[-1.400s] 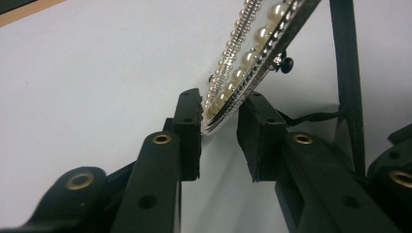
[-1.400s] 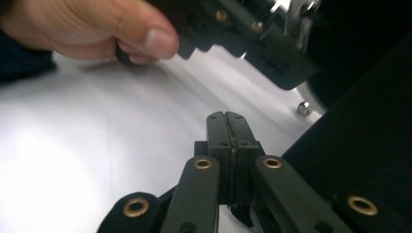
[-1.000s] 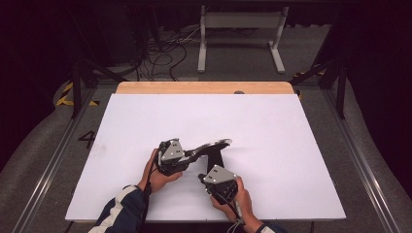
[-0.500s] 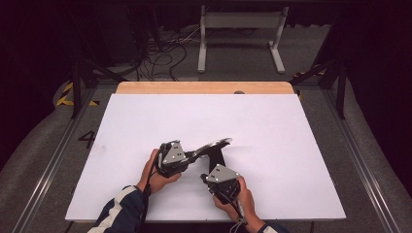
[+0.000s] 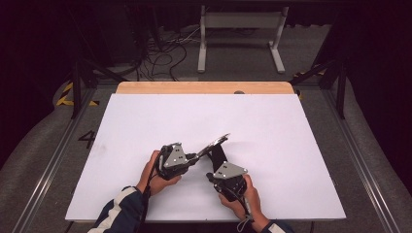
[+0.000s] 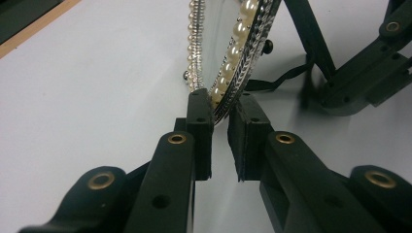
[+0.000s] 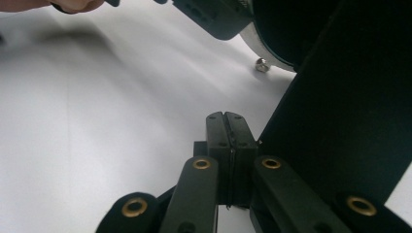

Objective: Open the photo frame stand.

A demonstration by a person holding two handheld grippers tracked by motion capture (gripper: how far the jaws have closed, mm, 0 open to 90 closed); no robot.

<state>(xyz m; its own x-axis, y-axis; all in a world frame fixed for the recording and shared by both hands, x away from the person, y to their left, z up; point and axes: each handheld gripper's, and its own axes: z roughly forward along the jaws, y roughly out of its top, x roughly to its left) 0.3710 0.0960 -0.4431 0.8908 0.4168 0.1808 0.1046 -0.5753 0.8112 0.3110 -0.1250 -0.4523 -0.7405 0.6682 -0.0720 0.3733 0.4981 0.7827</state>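
Clamping the rim of a pearl-edged picture frame (image 6: 228, 63), the left gripper (image 6: 221, 114) holds it tilted above the white bench (image 5: 145, 126), near the middle of the near edge. Just right of it, the right gripper (image 7: 226, 127) has its jaws pressed together on the thin edge of the frame's black back stand (image 7: 335, 111), which leans down to the bench.
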